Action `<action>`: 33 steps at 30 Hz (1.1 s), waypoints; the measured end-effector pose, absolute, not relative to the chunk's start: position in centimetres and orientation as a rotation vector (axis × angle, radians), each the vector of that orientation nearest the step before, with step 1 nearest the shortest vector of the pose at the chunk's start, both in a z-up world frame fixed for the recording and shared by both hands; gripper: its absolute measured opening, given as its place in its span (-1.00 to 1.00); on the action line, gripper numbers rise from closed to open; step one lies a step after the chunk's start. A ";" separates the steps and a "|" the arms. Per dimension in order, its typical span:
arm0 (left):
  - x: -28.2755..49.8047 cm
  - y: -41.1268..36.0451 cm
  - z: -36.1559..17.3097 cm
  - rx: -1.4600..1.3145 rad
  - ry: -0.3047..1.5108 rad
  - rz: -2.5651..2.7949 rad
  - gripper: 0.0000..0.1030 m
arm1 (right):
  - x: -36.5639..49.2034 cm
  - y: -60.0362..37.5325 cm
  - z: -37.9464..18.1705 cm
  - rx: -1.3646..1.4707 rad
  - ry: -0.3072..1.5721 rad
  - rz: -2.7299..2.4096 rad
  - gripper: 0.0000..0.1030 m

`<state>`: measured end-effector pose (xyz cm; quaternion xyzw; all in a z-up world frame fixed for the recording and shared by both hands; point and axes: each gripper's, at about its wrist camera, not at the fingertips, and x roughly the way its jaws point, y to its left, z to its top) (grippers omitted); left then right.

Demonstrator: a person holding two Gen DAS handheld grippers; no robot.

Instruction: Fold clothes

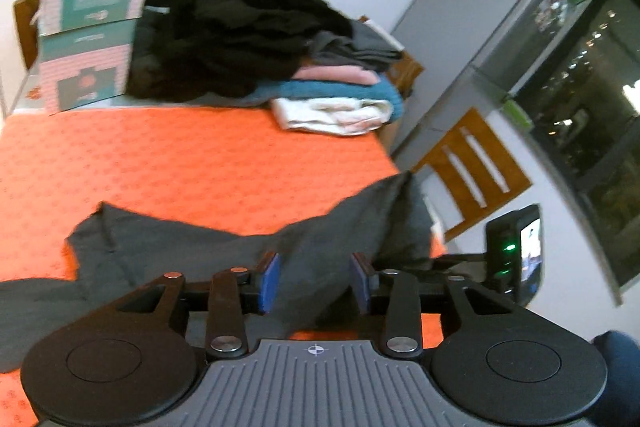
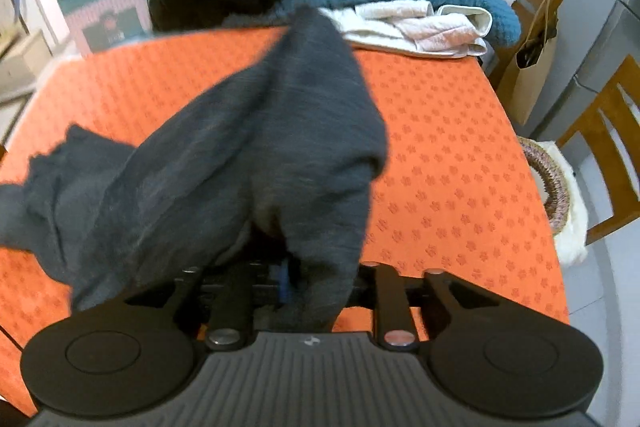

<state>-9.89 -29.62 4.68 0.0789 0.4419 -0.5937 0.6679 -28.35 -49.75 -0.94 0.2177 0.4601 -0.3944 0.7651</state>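
Observation:
A dark grey garment [image 1: 168, 251] lies crumpled on the orange tablecloth [image 1: 180, 155]. My left gripper [image 1: 314, 283] is open, its blue pads apart, just above the garment's near edge. My right gripper [image 2: 296, 279] is shut on the grey garment [image 2: 224, 163] and lifts a bunched part of it off the table; the cloth drapes over the fingers and hides them. The right gripper's camera body shows at the right of the left wrist view [image 1: 516, 255].
A stack of folded clothes [image 1: 336, 95], white, teal, pink and grey, sits at the table's far right, beside a black heap [image 1: 248, 39]. Teal and pink boxes [image 1: 92, 19] stand at the far left. A wooden chair [image 2: 608, 147] and a woven basket [image 2: 552, 179] are off the right edge.

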 end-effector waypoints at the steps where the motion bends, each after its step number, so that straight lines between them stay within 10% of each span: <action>1: -9.7 -29.4 4.3 0.190 0.997 -1.329 -0.07 | -28.3 -49.8 -1.1 0.462 1.015 -0.862 -0.18; 28: -10.2 -29.1 -5.3 0.576 1.035 -1.350 0.36 | -32.5 -45.3 -3.8 0.578 1.011 -0.925 0.21; 30: -11.0 -29.6 -6.2 0.619 1.037 -1.370 0.41 | -32.5 -45.7 -4.9 0.605 1.008 -0.907 0.09; 33: -12.0 -30.8 -6.7 0.625 1.026 -1.331 0.42 | -32.6 -46.5 -5.7 0.655 0.989 -0.845 -0.88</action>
